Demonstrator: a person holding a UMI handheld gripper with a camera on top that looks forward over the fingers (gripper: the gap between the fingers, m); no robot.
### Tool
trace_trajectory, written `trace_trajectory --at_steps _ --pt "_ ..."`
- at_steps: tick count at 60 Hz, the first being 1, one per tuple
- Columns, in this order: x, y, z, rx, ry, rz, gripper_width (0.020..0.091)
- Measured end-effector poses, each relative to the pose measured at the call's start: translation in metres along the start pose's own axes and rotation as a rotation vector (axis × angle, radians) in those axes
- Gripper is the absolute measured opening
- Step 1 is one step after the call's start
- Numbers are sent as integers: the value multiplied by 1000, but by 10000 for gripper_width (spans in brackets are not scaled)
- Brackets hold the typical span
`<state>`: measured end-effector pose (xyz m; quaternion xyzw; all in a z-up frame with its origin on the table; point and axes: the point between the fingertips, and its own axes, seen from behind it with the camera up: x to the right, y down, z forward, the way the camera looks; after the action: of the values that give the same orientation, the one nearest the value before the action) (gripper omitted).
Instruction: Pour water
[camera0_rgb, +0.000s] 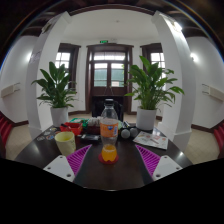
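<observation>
A clear plastic bottle (109, 122) with an orange label stands upright near the middle of the dark round table (110, 170). Just in front of it a glass of orange liquid (109, 152) rests on a red coaster. My gripper (110, 163) is open, its two pink-padded fingers (62, 163) spread wide on either side, with the glass a little beyond and between them. Nothing is held. A light green cup (66, 142) stands to the left of the glass.
A red item (84, 126) and dark small objects (129, 131) lie behind the bottle, papers (152, 139) to the right. Two potted plants (57, 92) flank a double door (108, 72) beyond the table. White pillars stand at both sides.
</observation>
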<state>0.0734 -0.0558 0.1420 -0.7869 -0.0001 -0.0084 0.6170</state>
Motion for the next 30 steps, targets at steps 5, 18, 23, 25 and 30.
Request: trace_trajectory --at_steps 5,18,23,25,30 --pt "0 -8 -22 -1 6 17 849" --pt "12 -42 -68 55 56 45 836" --pt "8 -50 -83 52 49 50 838" --pt "8 -52 -87 50 50 50 839" --pt "11 -57 -98 57 71 51 845"
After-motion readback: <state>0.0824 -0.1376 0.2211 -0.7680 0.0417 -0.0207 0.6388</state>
